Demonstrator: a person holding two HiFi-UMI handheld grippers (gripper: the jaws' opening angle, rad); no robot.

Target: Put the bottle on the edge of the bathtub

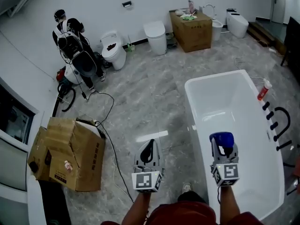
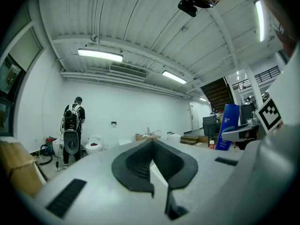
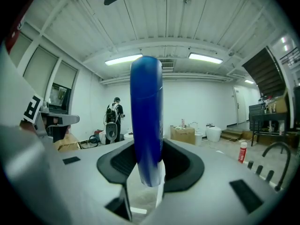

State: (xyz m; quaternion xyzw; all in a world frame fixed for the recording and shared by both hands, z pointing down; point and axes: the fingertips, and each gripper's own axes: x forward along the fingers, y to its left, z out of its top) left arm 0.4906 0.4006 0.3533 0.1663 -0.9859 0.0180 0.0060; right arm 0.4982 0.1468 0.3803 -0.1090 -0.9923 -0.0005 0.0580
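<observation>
A tall blue bottle [image 1: 221,139] stands upright between the jaws of my right gripper [image 1: 224,150], held over the white bathtub [image 1: 190,102] near its front end. In the right gripper view the blue bottle [image 3: 146,125] fills the centre, and the right gripper [image 3: 150,172] is shut on its lower part. My left gripper [image 1: 148,152] hangs over the floor to the left of the tub, its jaws together with nothing in them. The left gripper [image 2: 152,163] looks toward the far wall, and the blue bottle [image 2: 229,125] shows at its right.
A small red bottle [image 1: 264,90] and black faucet fittings [image 1: 279,121] sit on the tub's right edge. An open cardboard box [image 1: 70,153] and a black cable [image 1: 110,139] lie on the floor at left. Toilets [image 1: 114,50], another box [image 1: 191,29] and a person [image 1: 75,50] are at the back.
</observation>
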